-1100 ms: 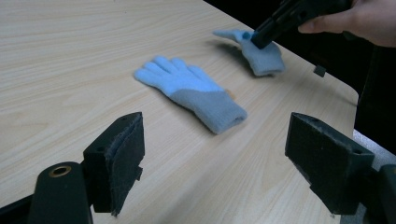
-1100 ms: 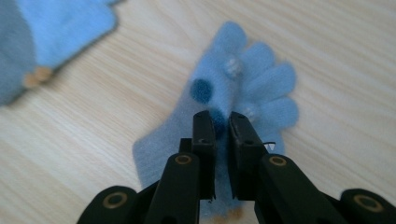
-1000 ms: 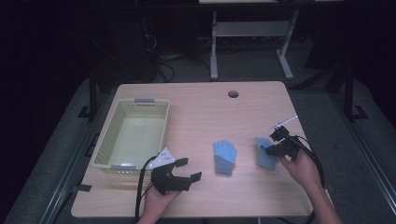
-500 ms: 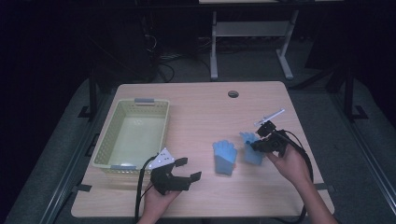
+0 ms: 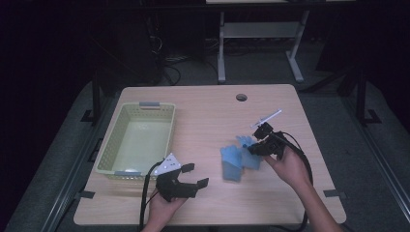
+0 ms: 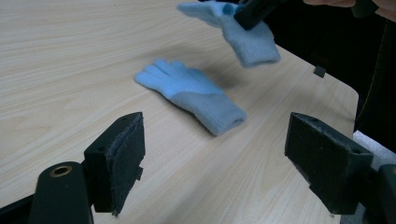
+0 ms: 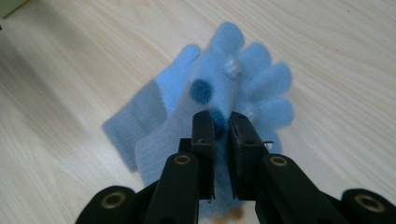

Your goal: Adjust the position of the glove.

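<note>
A light blue knit glove (image 5: 231,163) lies flat on the wooden table (image 5: 208,116); the left gripper view shows this lying glove (image 6: 191,95) ahead of the jaws. A second blue glove (image 5: 250,155), with dark and white dots (image 7: 224,79), hangs just above it and to its right. My right gripper (image 5: 258,145) is shut on the hanging glove near its cuff (image 7: 222,121). Under it, part of the lying glove (image 7: 140,112) shows. My left gripper (image 5: 196,175) rests near the table's front edge, open (image 6: 215,154), nothing between its jaws.
A pale green plastic basket (image 5: 109,154) stands at the table's left, just behind my left gripper. A round cable hole (image 5: 241,97) sits near the far edge. Desk legs and cables stand in the dark beyond the table.
My right gripper has carried the dotted glove left and upward, from the table's right side to just over the lying glove. The left gripper has stayed put.
</note>
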The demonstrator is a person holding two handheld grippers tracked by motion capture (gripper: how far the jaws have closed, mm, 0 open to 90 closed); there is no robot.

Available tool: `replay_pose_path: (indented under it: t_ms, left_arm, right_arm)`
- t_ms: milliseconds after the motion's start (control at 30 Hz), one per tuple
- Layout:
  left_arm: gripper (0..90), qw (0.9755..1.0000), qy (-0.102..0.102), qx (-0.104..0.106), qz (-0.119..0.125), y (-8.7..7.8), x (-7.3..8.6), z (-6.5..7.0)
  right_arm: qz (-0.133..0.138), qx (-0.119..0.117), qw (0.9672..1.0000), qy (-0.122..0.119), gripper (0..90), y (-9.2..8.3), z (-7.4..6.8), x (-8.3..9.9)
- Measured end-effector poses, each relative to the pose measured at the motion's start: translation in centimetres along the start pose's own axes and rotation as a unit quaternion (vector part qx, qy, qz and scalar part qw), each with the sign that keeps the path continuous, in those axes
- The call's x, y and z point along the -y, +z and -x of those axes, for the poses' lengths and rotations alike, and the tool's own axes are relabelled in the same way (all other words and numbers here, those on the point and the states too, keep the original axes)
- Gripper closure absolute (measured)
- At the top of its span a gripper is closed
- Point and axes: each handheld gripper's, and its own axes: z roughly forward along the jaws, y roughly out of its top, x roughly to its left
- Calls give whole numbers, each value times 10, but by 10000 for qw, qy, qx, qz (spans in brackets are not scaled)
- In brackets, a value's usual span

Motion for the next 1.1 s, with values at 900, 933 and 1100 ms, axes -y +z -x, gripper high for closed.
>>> replay_pose_path:
  t_ms: [900, 933, 1100]
  left_arm:
    - [199, 9999, 117, -1, -31, -2, -2, 1]
    - [199, 9999, 118, 4, -30, -1, -2, 1]
    - [199, 9999, 100, 4, -75, 0, 0, 2]
  right_arm:
    - [-346, -371, 9984, -230, 812, 47, -32, -16]
    - [-373, -380, 9984, -203, 810, 49, -33, -16]
    - [-471, -410, 9978, -210, 802, 60, -34, -12]
